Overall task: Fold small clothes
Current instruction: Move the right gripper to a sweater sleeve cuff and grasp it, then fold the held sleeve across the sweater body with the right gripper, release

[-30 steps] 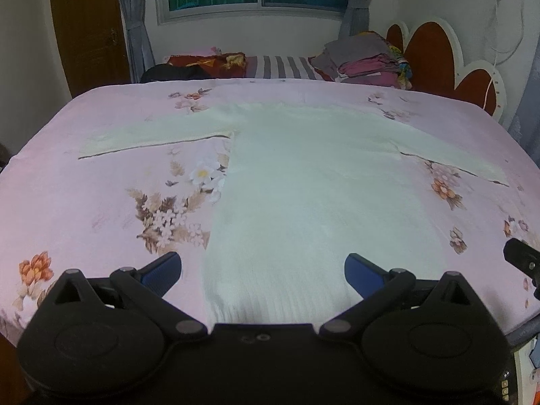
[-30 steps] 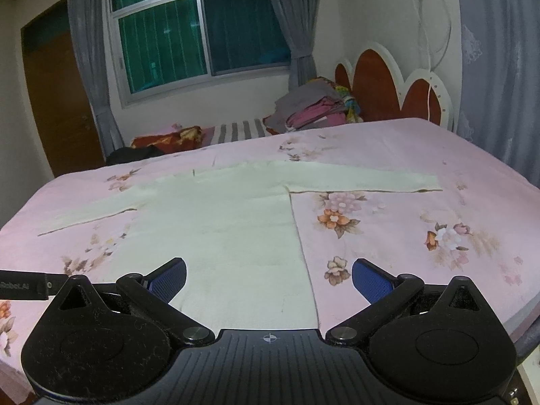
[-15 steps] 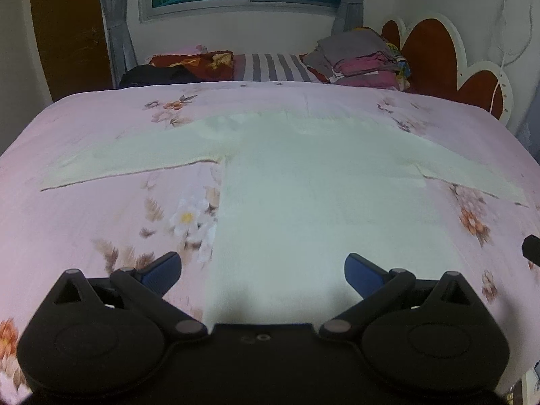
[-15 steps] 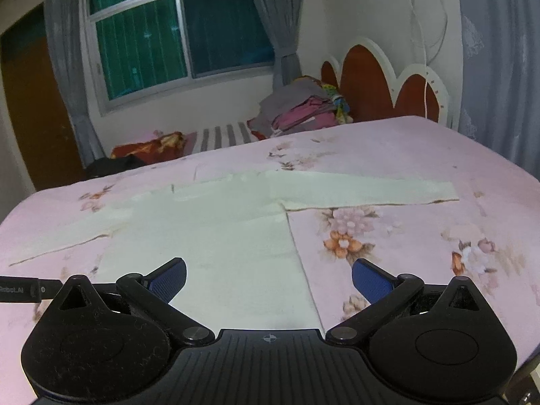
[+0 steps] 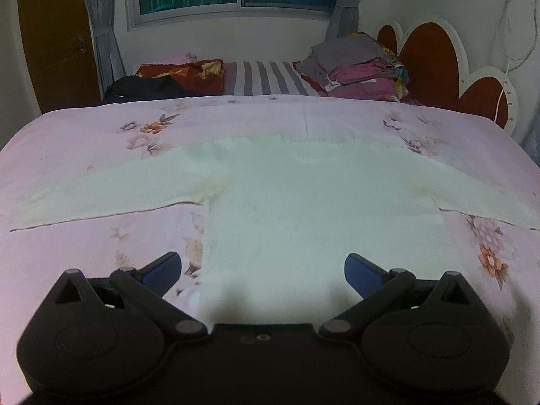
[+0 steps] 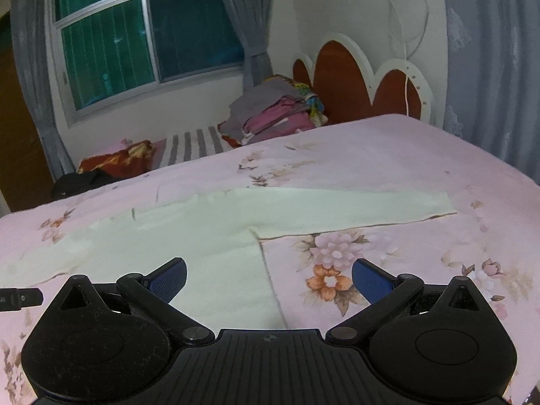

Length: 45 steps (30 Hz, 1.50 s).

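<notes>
Plainly open, left gripper: blue pads spread wide, nothing between them, hovering over the lower body of the pale long-sleeved top. Likewise open and empty, right gripper, poised over the top's right side edge, one pad above the cloth and the other above the floral bedsheet.

Spread flat across the bed, front or back up unclear, with both sleeves stretched straight out to the sides: left sleeve reaching toward one edge of the sheet, right sleeve lying flat with its cuff near a printed flower. Neckline toward the far side, near the stacked folded clothes by the headboard.

Probably a soft, light knit, limp rather than stiff, likely to sag and crease when lifted and to drag a little on the sheet. Nothing fragile about it. Best taken by pinching a single layer edge: at a cuff or the shoulder seam for bringing a sleeve in, or at the hem corners for folding the body. Hem itself hidden beneath the gripper housings in both views.
</notes>
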Motion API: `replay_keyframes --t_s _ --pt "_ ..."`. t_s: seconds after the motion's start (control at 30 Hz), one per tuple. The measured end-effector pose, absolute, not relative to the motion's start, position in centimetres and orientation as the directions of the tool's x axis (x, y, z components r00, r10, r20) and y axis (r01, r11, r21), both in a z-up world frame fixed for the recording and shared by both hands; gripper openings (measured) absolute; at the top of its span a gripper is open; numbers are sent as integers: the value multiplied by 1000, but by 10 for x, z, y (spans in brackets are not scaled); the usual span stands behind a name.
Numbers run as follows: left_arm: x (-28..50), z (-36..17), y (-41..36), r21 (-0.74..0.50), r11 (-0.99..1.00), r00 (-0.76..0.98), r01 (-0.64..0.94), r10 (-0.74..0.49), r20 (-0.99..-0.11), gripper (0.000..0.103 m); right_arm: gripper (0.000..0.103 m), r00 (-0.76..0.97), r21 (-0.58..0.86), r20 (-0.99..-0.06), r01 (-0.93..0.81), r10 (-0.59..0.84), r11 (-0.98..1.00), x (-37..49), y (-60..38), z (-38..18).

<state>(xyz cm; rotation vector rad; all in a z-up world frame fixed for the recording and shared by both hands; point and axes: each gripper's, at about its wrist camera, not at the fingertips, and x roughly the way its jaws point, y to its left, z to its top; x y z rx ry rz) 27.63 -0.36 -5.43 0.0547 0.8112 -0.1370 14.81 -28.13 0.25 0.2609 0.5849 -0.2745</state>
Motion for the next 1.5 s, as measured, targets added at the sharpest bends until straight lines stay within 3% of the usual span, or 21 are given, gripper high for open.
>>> replay_keyframes --t_s 0.33,0.37,0.4,0.43,0.93,1.2,1.5 --pt "317 -71 -48 19 994 685 111 -63 -725 103 102 767 169 -614 359 -187 918 194 -370 -33" --pt "320 -74 -53 33 994 687 104 -48 -725 103 92 763 174 -618 368 -190 913 197 -381 -38" --pt "323 -76 -58 49 994 689 98 -32 -724 102 66 754 178 -628 382 -194 907 202 -396 -44" --pt "327 -79 -64 64 993 690 95 -19 -723 102 59 740 184 -644 399 -197 898 207 -409 -49" --pt "361 -106 -103 138 984 622 115 38 -782 102 59 581 242 -759 670 -292 702 248 -583 -120" --pt "370 -113 -99 125 986 593 111 35 -804 101 2 579 239 -734 711 -356 662 259 -607 -125" --pt "378 -109 -74 47 992 601 116 -32 -798 98 2 708 294 -621 609 -338 736 267 -574 -96"
